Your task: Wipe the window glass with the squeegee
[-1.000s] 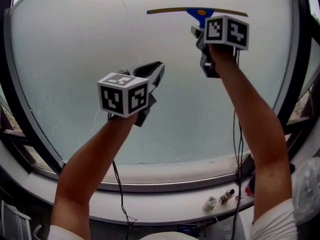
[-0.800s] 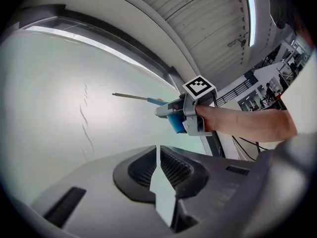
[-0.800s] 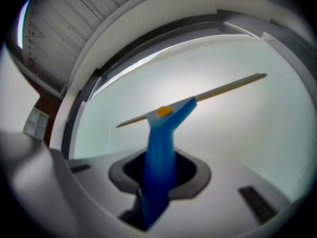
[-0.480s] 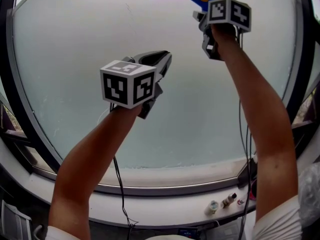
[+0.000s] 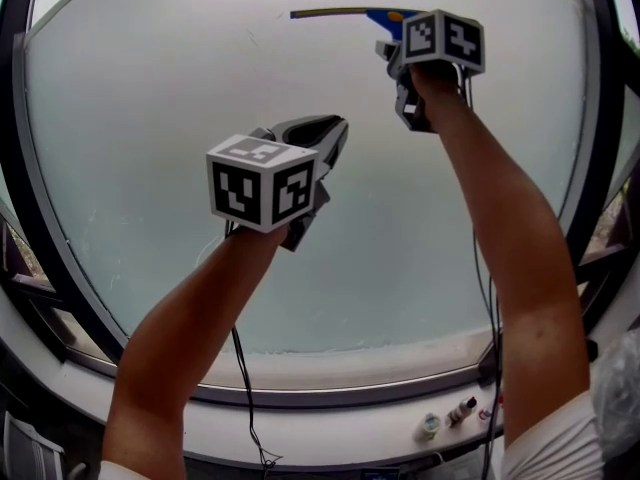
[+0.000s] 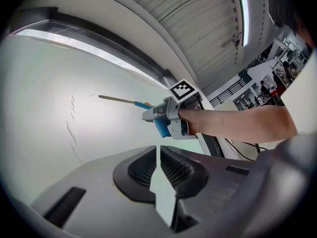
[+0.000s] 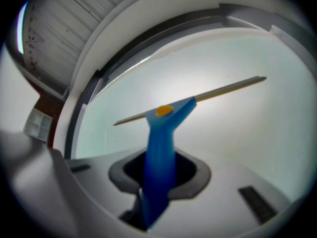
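Right claw (image 7: 158,182): clamped on the squeegee's (image 5: 350,12) blue handle, arm raised.
Squeegee: high on the window glass (image 5: 140,98), blade roughly level, near the top frame.
Left claw (image 6: 158,168): jaws together, holding nothing, lower down, pointing toward the glass.

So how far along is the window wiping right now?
Pickup is done: the right tongs are shut on the squeegee. In hand: its blade is up near the top of the window glass. Remaining: the pane below, including faint streaks. The left tongs are shut and empty.
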{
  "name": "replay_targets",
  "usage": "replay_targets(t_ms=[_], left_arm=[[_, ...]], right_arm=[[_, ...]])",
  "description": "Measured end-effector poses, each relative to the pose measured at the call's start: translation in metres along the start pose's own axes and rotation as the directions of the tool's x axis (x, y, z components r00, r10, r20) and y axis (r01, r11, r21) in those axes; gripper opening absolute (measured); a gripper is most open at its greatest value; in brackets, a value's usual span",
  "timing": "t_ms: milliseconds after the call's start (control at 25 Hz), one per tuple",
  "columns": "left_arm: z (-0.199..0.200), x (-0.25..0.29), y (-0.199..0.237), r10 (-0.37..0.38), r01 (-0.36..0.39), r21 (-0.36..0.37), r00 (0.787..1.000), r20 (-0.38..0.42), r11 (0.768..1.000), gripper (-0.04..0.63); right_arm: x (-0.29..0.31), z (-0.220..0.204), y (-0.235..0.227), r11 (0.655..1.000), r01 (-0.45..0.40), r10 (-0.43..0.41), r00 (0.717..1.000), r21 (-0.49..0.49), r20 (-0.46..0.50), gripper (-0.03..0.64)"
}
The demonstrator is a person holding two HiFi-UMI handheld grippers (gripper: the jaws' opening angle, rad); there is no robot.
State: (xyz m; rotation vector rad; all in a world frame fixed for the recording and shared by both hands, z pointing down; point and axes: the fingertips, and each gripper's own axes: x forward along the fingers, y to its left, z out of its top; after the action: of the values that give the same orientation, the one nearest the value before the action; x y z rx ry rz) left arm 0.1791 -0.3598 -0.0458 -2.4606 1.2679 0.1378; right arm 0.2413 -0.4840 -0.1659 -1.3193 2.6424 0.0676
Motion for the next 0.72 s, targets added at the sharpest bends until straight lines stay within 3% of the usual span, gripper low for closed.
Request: replay_targets(t_ms=[720], left_arm=[[-0.018, 0.002, -0.002, -0.029, 0.028, -0.051, 0.999, -0.014, 0.998, 0.048]], right_arm=[[0.004, -0.022, -0.004, 1.000, -0.003, 0.004, 0.999, 0.024, -0.032, 0.104]])
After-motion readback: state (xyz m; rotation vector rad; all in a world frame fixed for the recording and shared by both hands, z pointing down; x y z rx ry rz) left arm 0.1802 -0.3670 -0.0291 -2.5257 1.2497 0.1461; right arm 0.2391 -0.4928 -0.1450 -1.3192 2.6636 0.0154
